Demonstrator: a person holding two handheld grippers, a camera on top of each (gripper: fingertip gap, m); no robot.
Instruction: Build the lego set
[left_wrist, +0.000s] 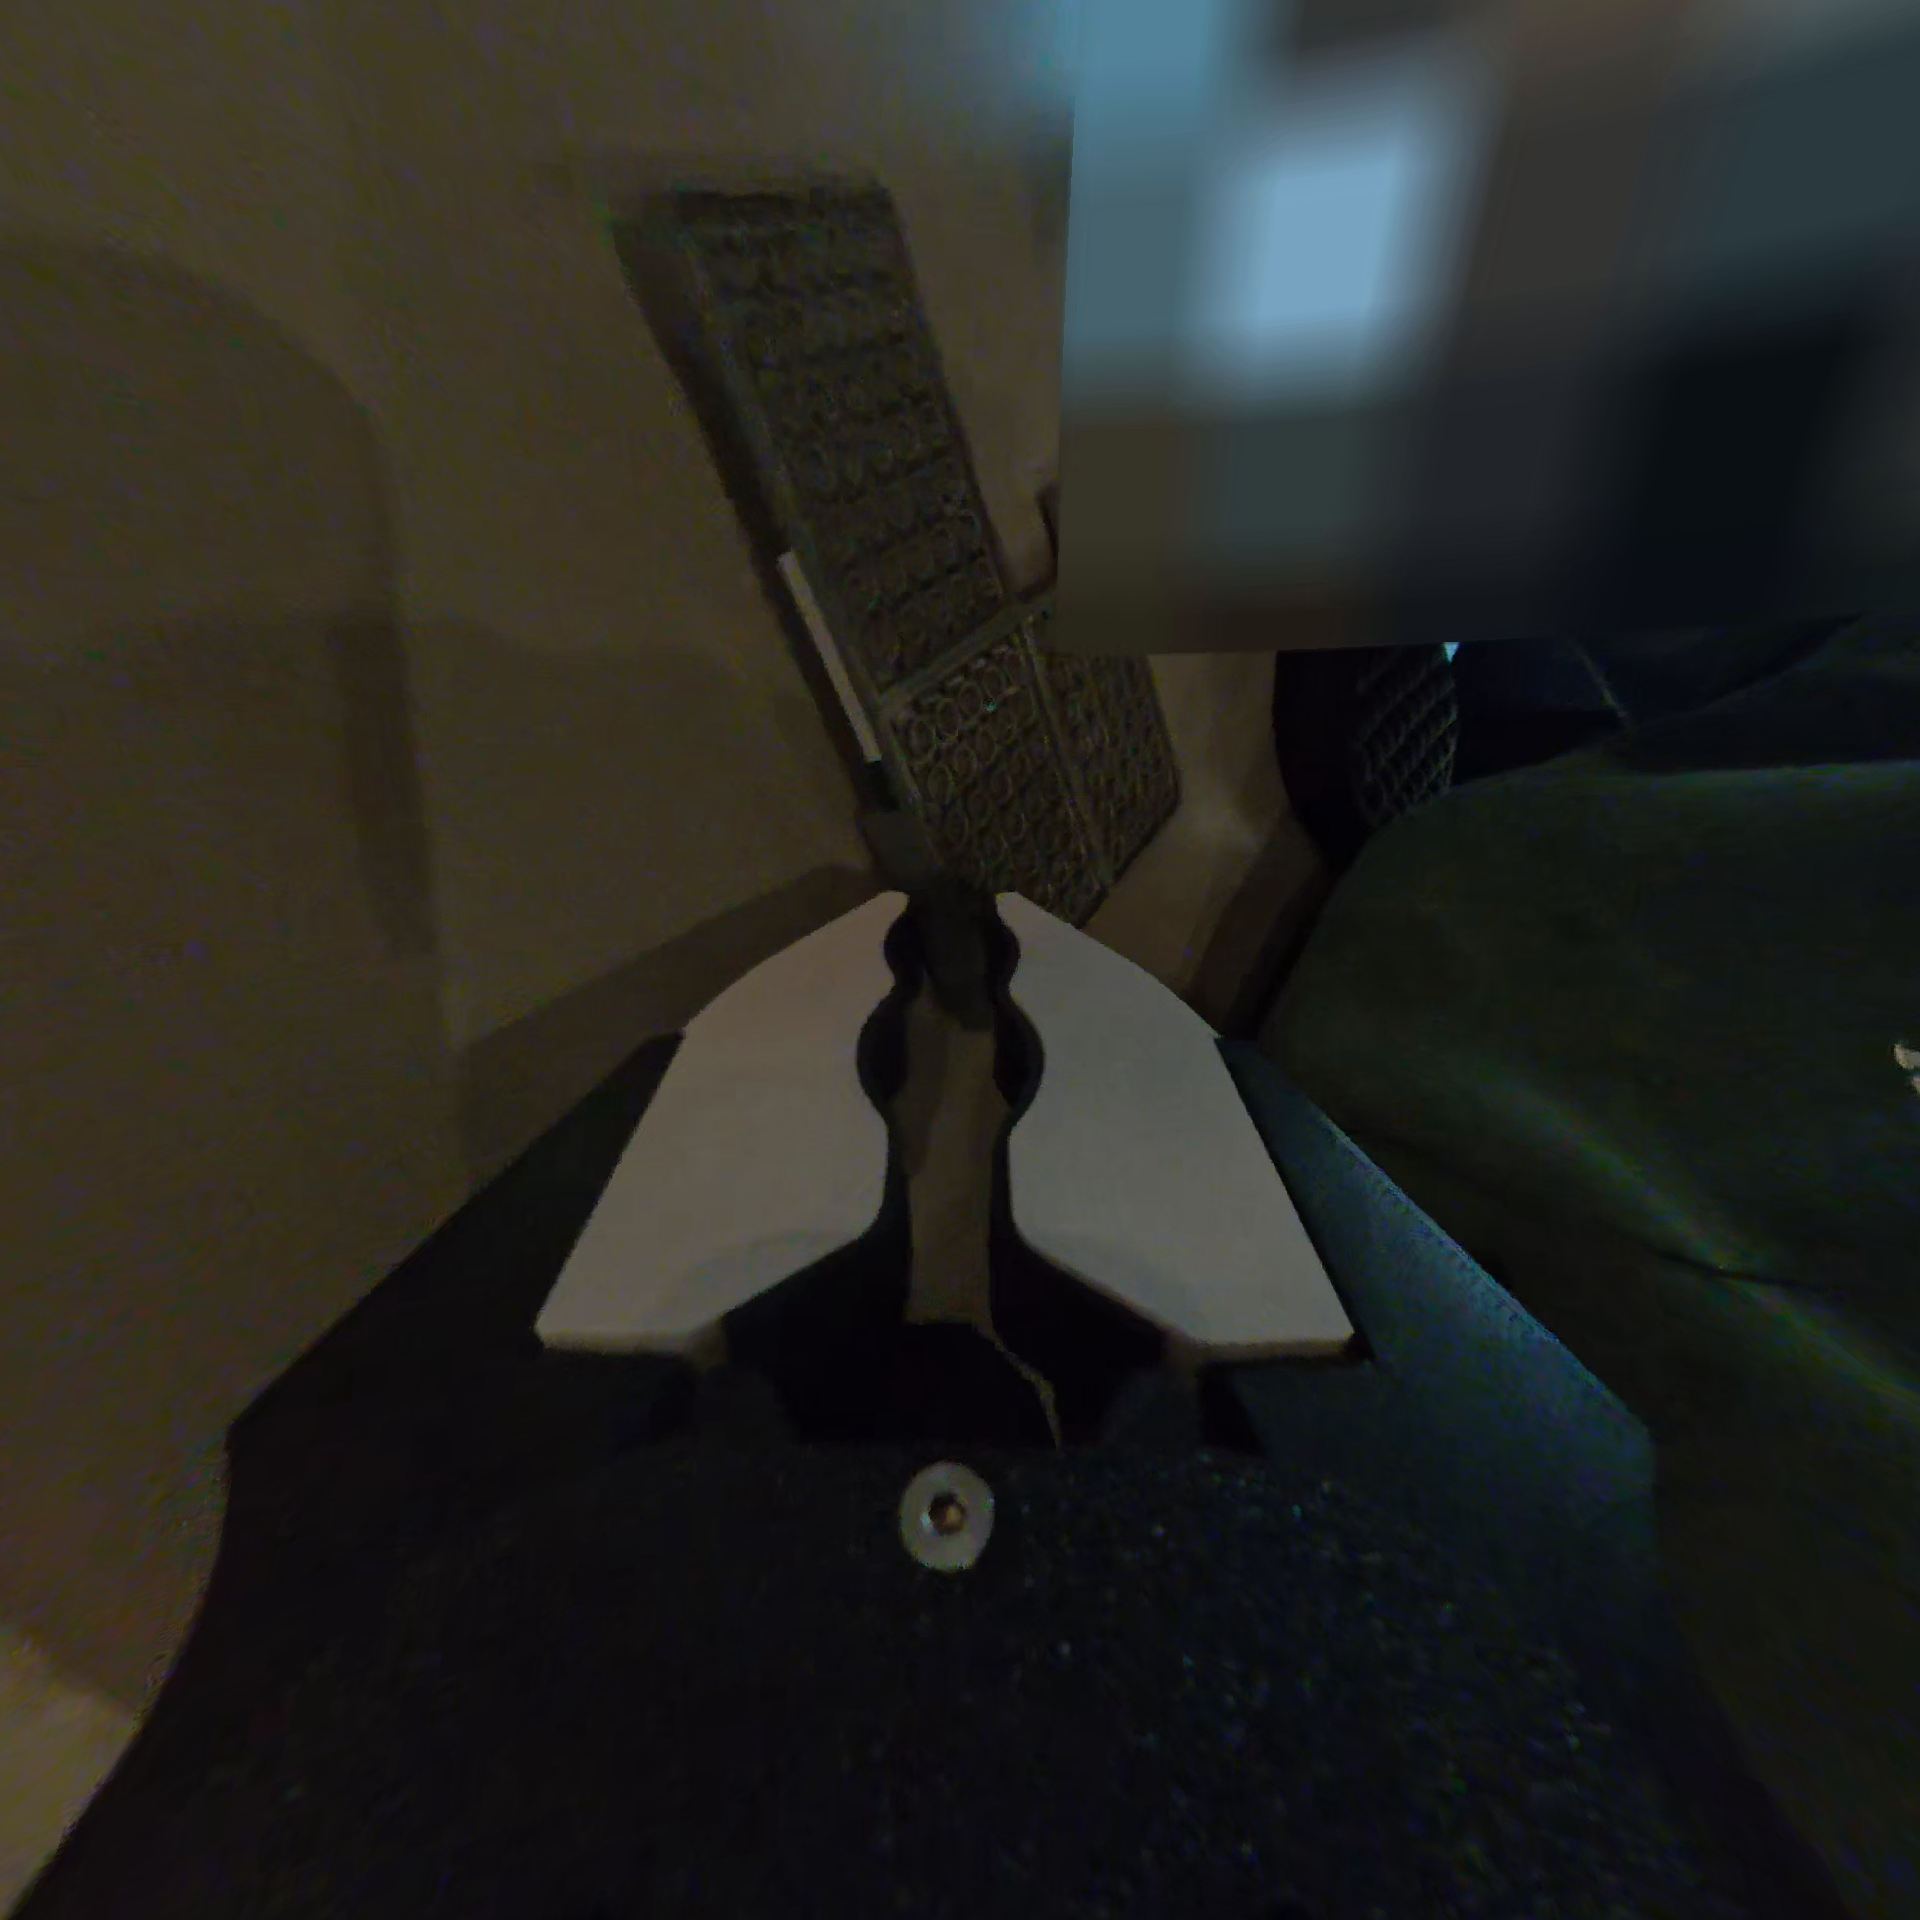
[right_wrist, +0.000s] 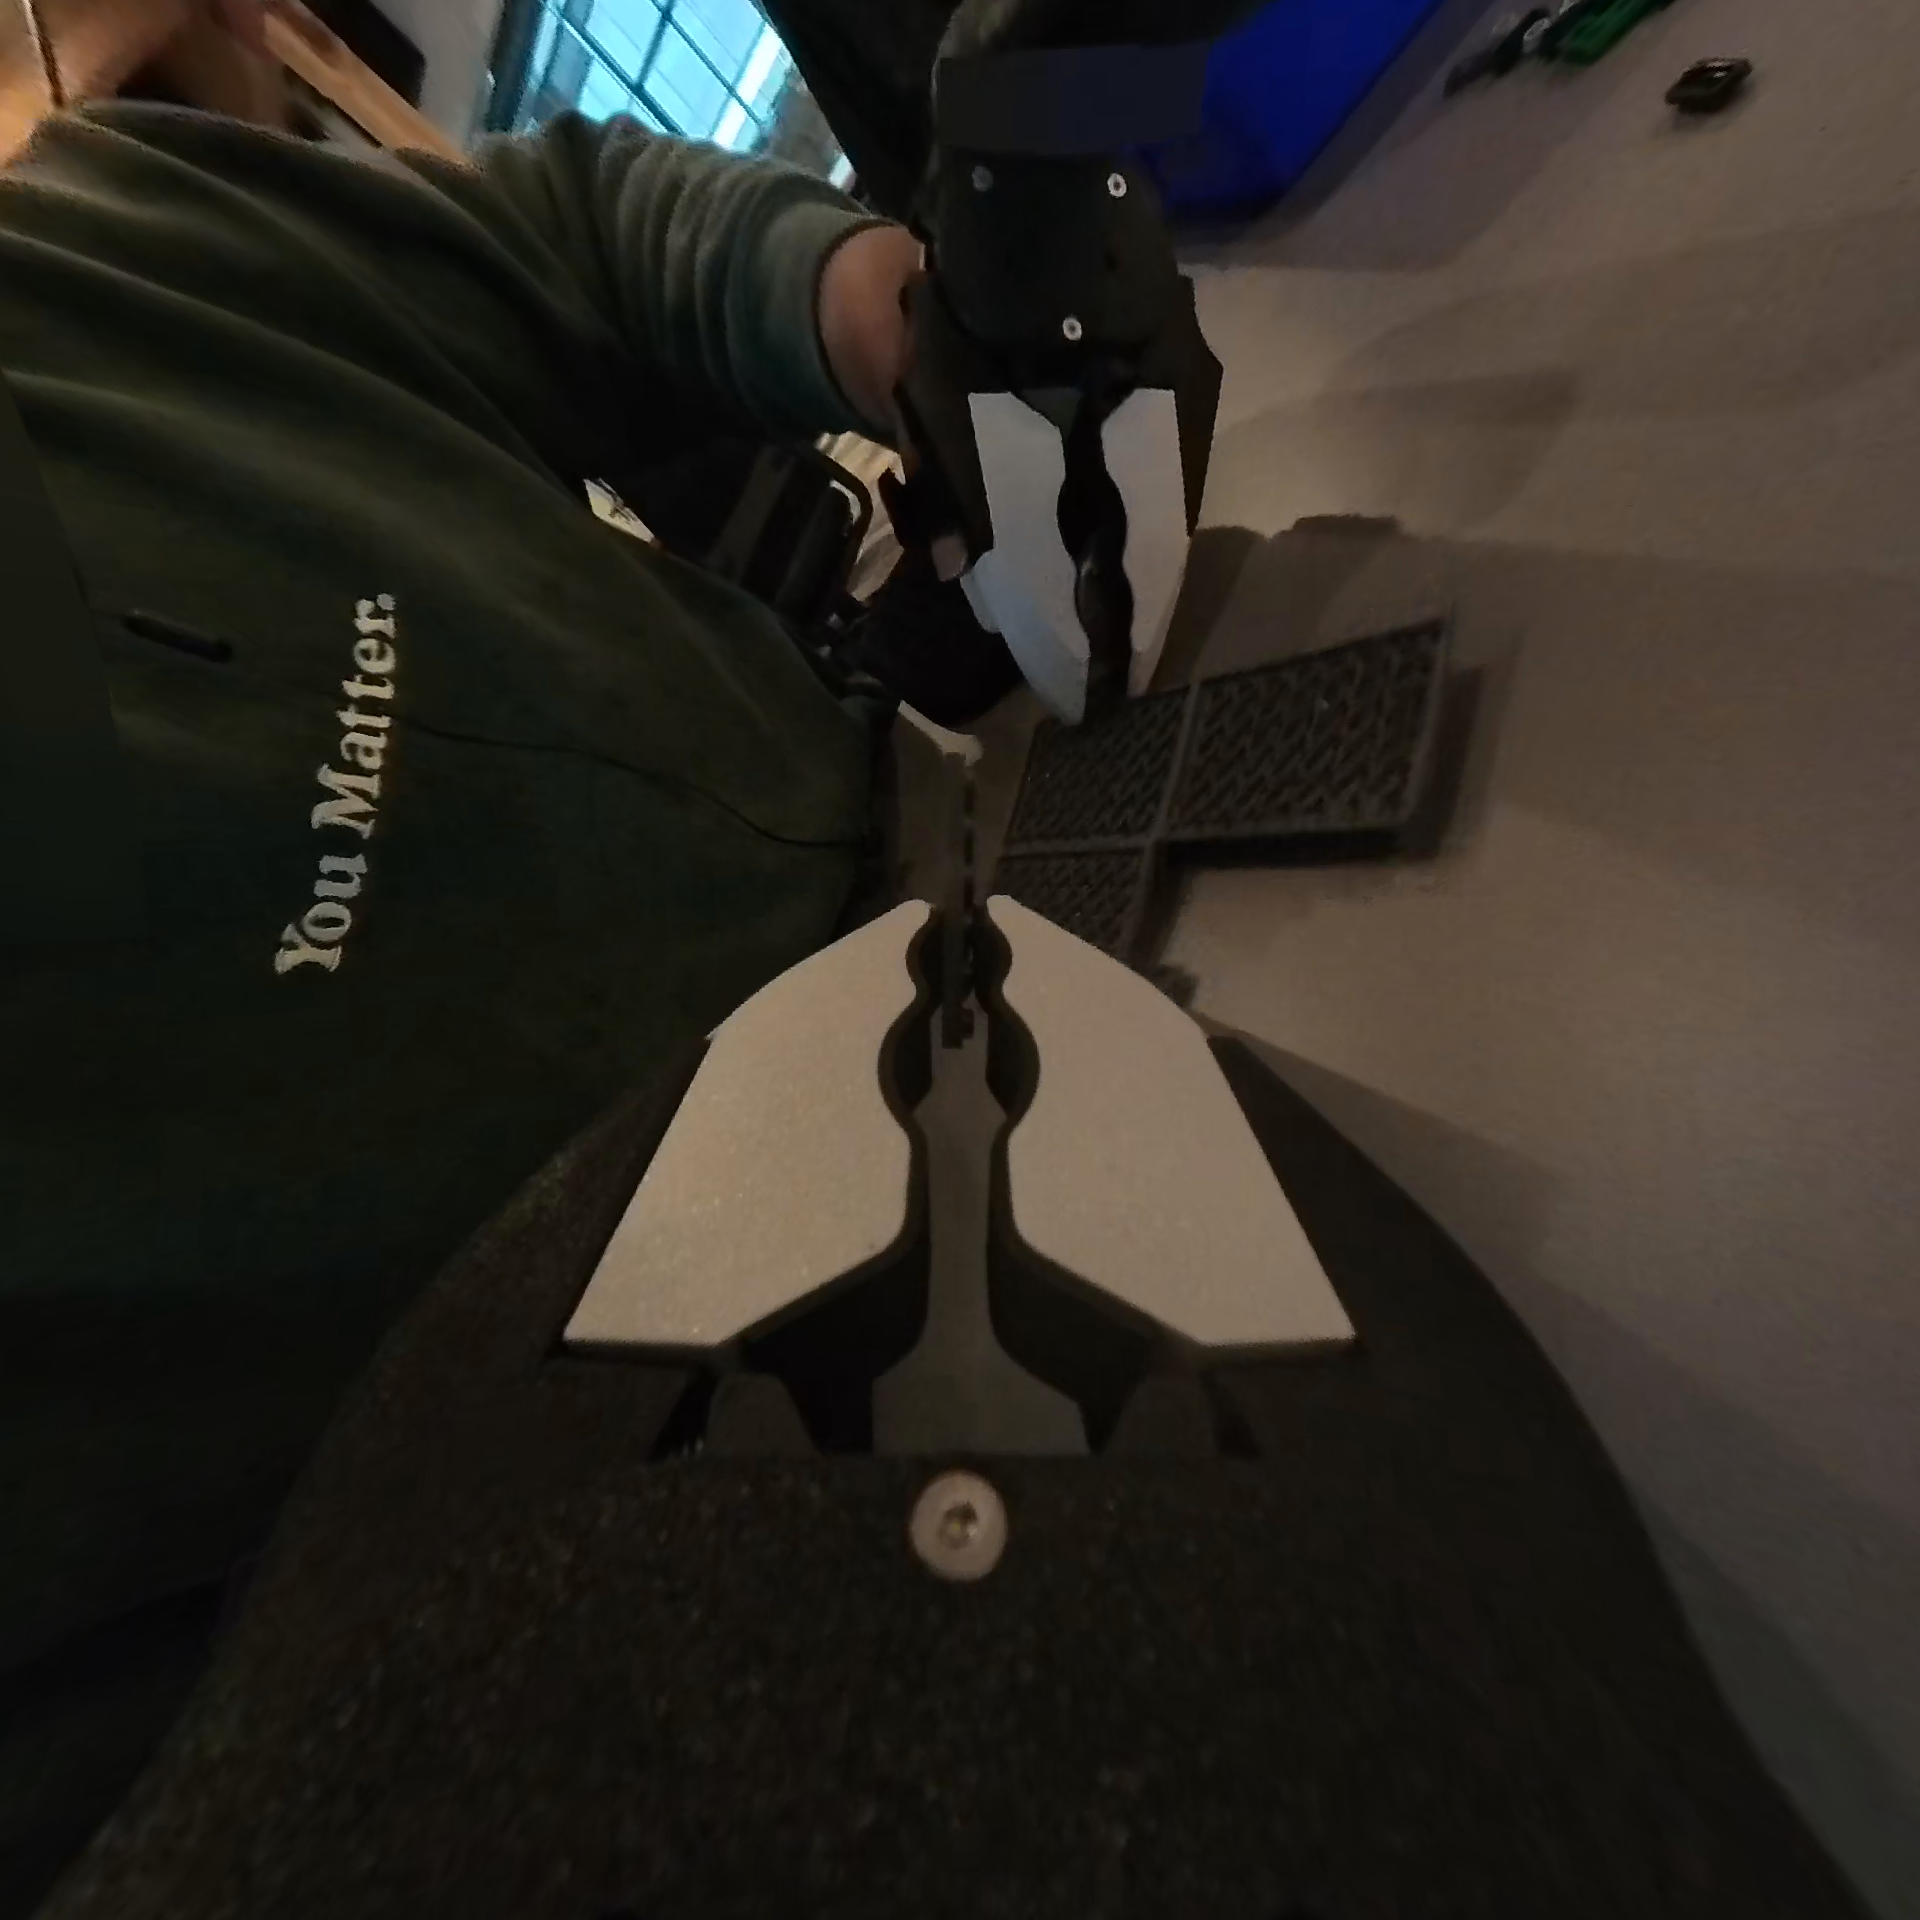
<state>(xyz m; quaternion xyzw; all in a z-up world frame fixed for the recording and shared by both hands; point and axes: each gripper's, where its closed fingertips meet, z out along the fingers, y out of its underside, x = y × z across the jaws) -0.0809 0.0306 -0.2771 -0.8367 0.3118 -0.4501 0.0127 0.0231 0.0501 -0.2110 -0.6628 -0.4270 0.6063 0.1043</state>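
Note:
In the left wrist view my left gripper (left_wrist: 951, 935) is shut on the corner of a dark grey studded plate assembly (left_wrist: 862, 468), which stands up and away from the fingertips. A thin white strip runs along its left edge. In the right wrist view the left gripper (right_wrist: 1107, 665) comes in from above and pinches the same assembly (right_wrist: 1320, 727), whose patterned underside faces the camera. My right gripper (right_wrist: 961, 925) is shut on a thin dark plate (right_wrist: 961, 831) seen edge-on, right beside the assembly's left edge. I cannot tell whether the two are joined.
A person's dark green sweatshirt (right_wrist: 312, 623) fills the left of the right wrist view, and a hand holds the left gripper. On the grey table (right_wrist: 1662, 935) stand a blue bin (right_wrist: 1299, 104), a small black part (right_wrist: 1709, 83) and green pieces (right_wrist: 1600, 31) at the far right. The gap from one gripper's tips to the other's is roughly 12 centimetres.

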